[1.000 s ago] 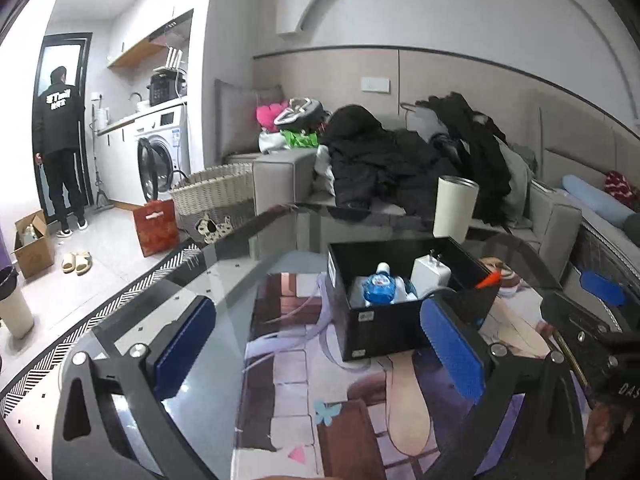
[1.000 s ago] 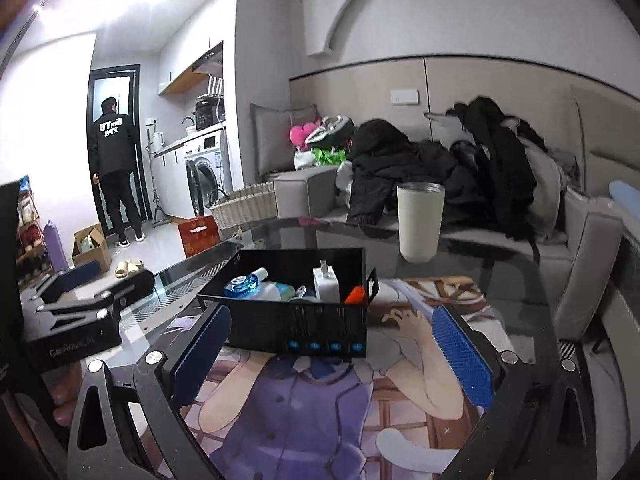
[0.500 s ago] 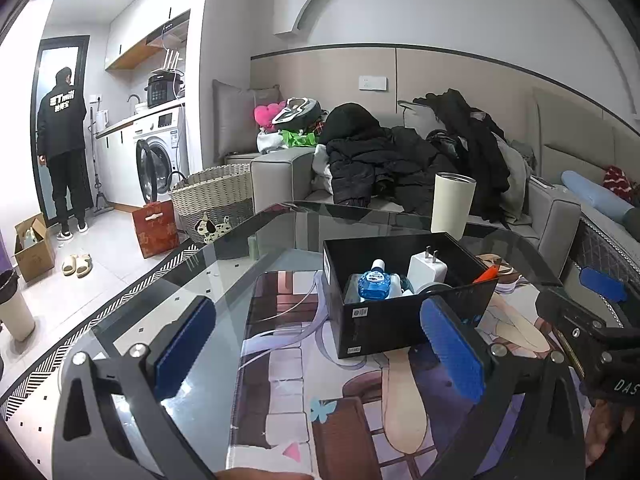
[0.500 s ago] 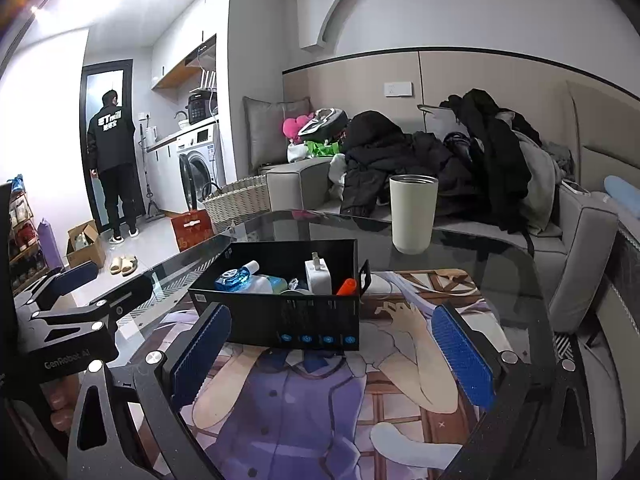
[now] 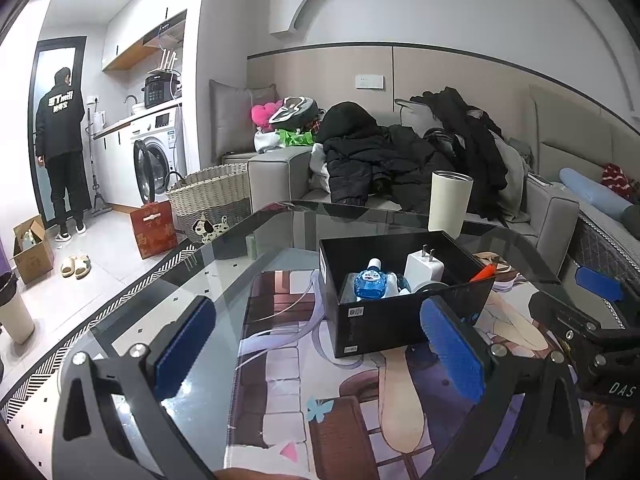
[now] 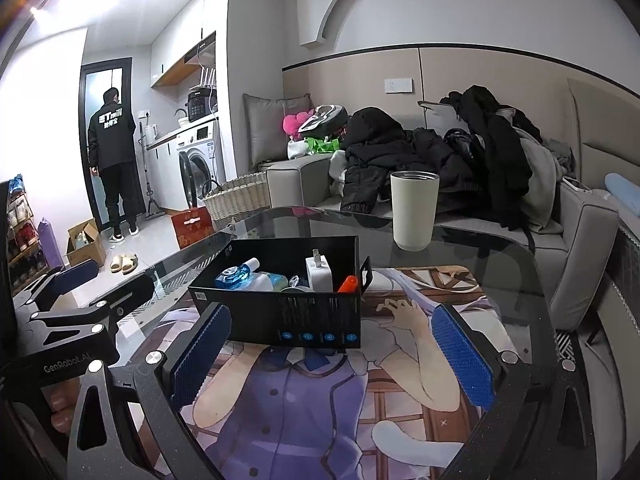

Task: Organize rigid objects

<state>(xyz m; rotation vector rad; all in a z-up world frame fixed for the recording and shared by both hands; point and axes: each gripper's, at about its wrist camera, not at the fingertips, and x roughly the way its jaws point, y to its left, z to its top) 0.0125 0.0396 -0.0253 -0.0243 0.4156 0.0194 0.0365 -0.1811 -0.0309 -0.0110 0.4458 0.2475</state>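
A black open box [image 5: 384, 320] [image 6: 280, 312] stands on the glass table on a printed mat. Inside it lie a blue bottle [image 5: 370, 285] [image 6: 234, 278], a white charger plug [image 5: 424, 268] [image 6: 319, 274] and an orange-tipped item [image 5: 482, 273] [image 6: 347, 283]. My left gripper [image 5: 316, 348] is open and empty, just in front of the box, to its left. My right gripper [image 6: 330, 356] is open and empty, in front of the box's long side. Each gripper shows in the other's view, the right one [image 5: 592, 320] and the left one [image 6: 76, 312].
A cream tumbler [image 5: 448, 202] [image 6: 414, 210] stands on the table behind the box. The printed mat [image 6: 320, 412] covers the near table. A sofa piled with dark clothes [image 5: 400, 156] lies beyond. A wicker basket [image 5: 208, 194] and a person [image 5: 60, 152] are at the left.
Both grippers have drawn slightly back and up from the box, which now sits a little lower in both views. Both stay open and empty.
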